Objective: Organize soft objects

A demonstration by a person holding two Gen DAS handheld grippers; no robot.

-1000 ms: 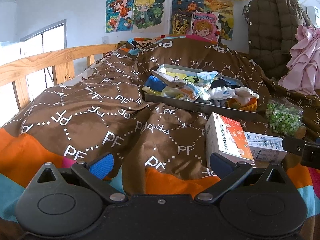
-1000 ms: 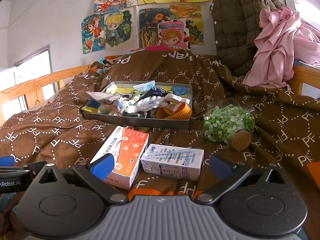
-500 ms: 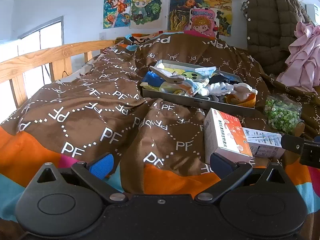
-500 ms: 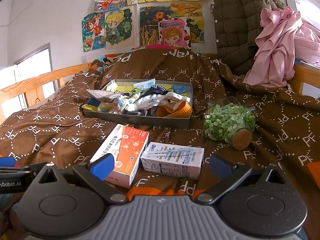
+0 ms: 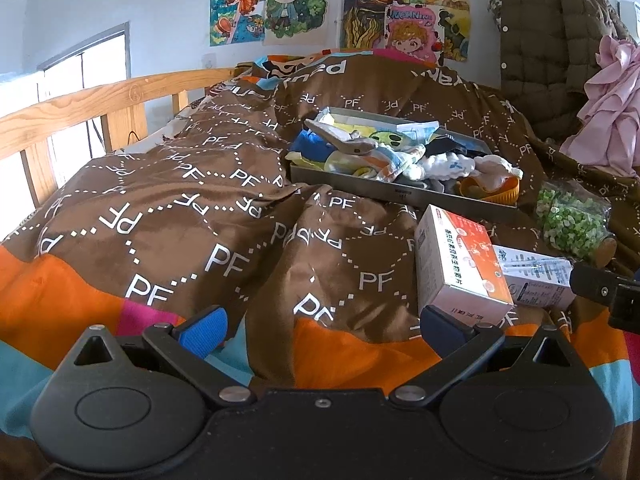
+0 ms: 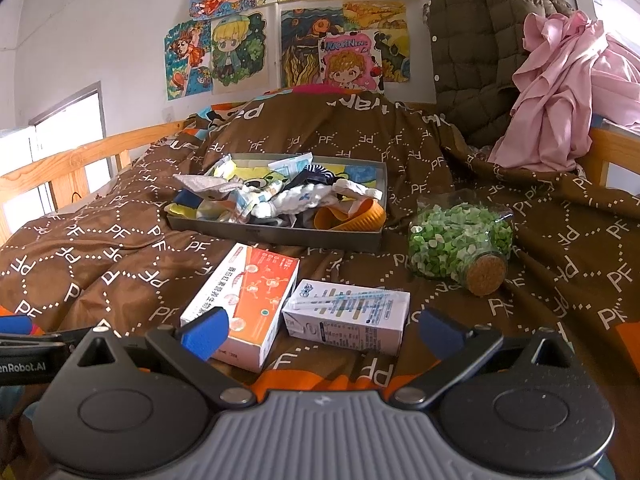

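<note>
Both grippers, left gripper [image 5: 322,326] and right gripper [image 6: 320,330], spread wide, empty; soft toys [image 6: 276,198] in grey tray [image 6: 280,236] lie well ahead of fingers

Both tools [image 5: 322,328] [image 6: 320,330] apparently spread, empty

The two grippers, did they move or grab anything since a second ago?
Both edged slightly closer to the bed. The left gripper and right gripper stayed open, holding nothing. The tray, orange box, white box and jar stayed put.
</note>
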